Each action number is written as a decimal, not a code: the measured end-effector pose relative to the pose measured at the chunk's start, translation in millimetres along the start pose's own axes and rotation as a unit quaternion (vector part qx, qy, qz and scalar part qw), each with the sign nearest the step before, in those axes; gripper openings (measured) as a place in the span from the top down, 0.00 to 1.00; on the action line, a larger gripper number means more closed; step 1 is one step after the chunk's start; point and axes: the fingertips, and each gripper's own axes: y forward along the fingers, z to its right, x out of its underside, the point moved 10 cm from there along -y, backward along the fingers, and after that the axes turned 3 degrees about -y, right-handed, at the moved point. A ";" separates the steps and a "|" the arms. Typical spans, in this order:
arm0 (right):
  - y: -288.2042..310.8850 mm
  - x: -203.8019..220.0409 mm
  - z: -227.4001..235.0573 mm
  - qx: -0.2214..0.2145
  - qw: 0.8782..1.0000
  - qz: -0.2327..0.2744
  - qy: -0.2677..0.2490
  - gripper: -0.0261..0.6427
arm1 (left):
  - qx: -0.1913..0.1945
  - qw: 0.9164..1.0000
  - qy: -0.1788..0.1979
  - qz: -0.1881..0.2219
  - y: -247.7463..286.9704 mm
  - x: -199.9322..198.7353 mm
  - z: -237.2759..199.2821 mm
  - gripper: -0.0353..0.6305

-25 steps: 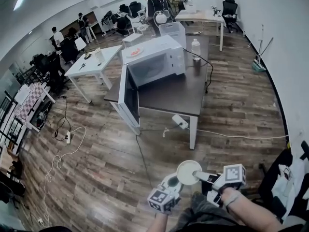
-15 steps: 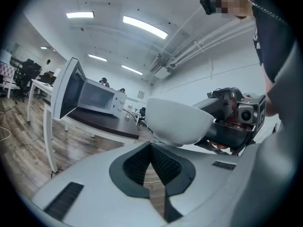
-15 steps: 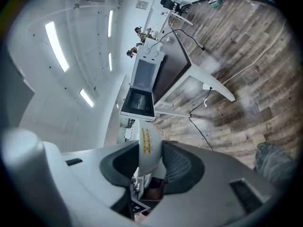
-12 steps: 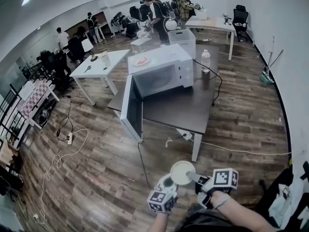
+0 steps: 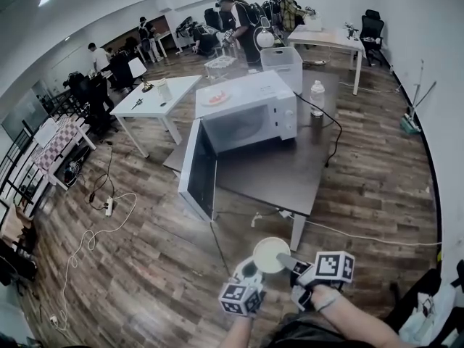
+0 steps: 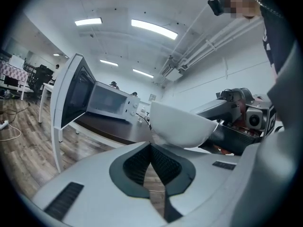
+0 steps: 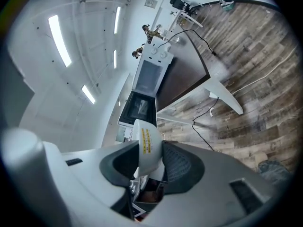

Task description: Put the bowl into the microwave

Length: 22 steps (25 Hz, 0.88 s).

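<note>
Since a second ago the right gripper and the left gripper have drawn nearer to the microwave, which sits larger in the head view. The right gripper is clamped on the rim of the white bowl, holding it in the air above the wood floor, while the left gripper, closed on nothing, rides just beside the bowl. Ahead and well apart from the bowl, the microwave stands on the dark surface with its door swung wide open.

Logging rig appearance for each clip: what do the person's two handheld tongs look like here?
Both the left tongs and right tongs have light grey moulded bodies with dark ribbed pads. Each carries a white cube printed with black square markers.
</note>
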 end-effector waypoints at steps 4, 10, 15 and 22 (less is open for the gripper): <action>3.8 -17.8 1.3 -0.005 1.000 -0.001 -0.003 0.76 | -0.006 1.000 0.001 0.002 15.9 -4.2 -2.1 0.94; 8.6 -34.7 9.1 -0.007 1.000 -0.008 0.003 0.76 | -0.014 1.000 -0.006 0.003 34.9 -5.7 -5.9 0.94; 13.9 -41.4 17.0 -0.011 1.000 -0.008 0.020 0.76 | -0.021 1.000 -0.014 0.000 45.3 -10.8 -7.0 0.94; 29.4 -59.6 19.4 -0.012 1.000 -0.008 0.026 0.76 | -0.024 1.000 -0.019 0.002 63.7 -21.9 -20.4 0.94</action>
